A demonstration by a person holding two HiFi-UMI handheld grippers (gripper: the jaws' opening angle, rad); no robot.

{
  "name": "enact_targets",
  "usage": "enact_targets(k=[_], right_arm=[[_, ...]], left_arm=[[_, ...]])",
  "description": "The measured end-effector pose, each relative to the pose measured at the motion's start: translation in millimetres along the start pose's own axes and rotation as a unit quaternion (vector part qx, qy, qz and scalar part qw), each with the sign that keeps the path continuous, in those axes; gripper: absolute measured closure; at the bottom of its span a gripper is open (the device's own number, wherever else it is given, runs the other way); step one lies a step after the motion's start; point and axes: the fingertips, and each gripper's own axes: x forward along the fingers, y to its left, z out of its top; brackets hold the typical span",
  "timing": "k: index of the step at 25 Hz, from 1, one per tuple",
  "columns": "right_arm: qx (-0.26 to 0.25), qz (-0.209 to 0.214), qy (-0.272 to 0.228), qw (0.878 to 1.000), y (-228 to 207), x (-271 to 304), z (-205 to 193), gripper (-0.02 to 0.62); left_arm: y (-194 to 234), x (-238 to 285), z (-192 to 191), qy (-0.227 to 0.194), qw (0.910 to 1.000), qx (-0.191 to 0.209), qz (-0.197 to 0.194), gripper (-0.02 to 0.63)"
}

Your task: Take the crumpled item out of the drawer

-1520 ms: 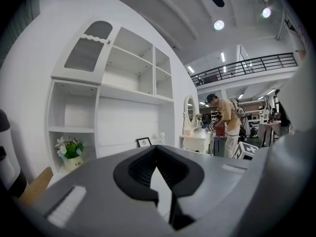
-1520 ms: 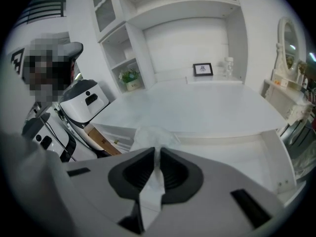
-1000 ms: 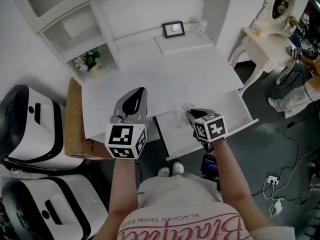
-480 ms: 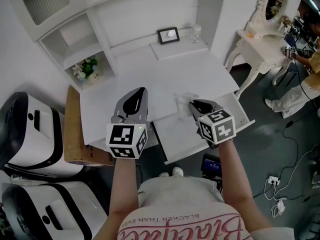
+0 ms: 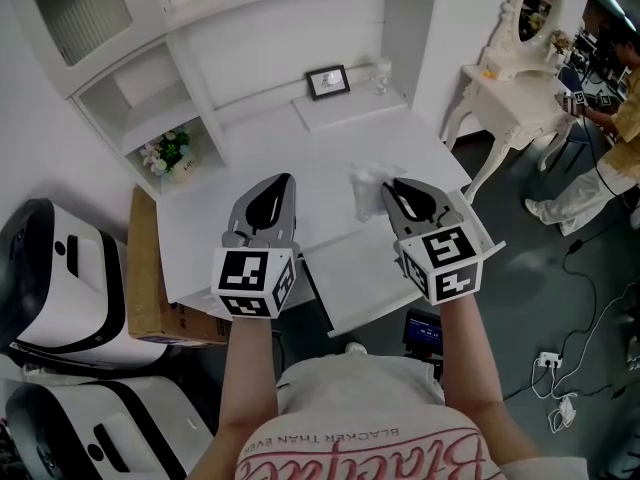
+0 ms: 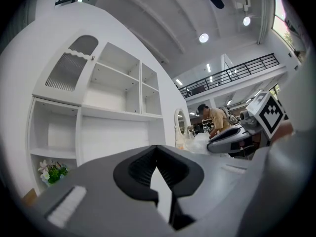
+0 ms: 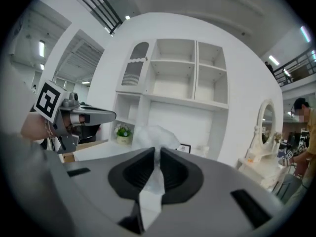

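The crumpled item (image 5: 368, 182) is a wad of thin, whitish translucent wrap. My right gripper (image 5: 399, 189) is shut on it and holds it above the white desk top (image 5: 300, 163), over the back of the open drawer (image 5: 348, 271). In the right gripper view the wad (image 7: 155, 134) bulges past the closed jaws of the right gripper (image 7: 157, 154) and a strip of it hangs between them. My left gripper (image 5: 266, 200) hovers over the desk's front left, shut and empty. From the left gripper view (image 6: 157, 149), the right gripper (image 6: 213, 146) and the wad (image 6: 199, 143) show at right.
A picture frame (image 5: 328, 81) and a glass jar (image 5: 381, 71) stand at the desk's back. A flower pot (image 5: 168, 152) sits in a shelf cubby. A cardboard box (image 5: 148, 268) and white machines (image 5: 50, 268) stand left. A dressing table (image 5: 505, 76) and a person (image 5: 612, 118) are right.
My right gripper has risen out of the drawer with the crumpled item and moved back over the desk's edge. The left gripper has stayed where it was.
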Motion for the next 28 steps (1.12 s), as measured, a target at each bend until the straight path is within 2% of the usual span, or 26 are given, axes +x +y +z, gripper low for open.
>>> enact_targets(k=[8, 15, 21, 28], right_arm=[[-0.02, -0.055, -0.058, 0.997, -18, -28, 29, 0.552], [-0.043, -0.123, -0.107, 0.986, -38, -56, 53, 0.552], [-0.043, -0.138, -0.133, 0.981, -42, -71, 69, 0.554], [-0.043, -0.149, -0.132, 0.979, -44, -83, 69, 0.554]], left_arm=[[-4, -1, 18, -0.025, 0.9997, 0.005, -0.004, 0.597], [-6, -8, 38, -0.056, 0.9982, 0.021, 0.005, 0.597], [-1, -14, 52, -0.077, 0.9969, 0.012, 0.007, 0.595], [1, -20, 63, -0.089, 0.9959, 0.009, 0.006, 0.597]])
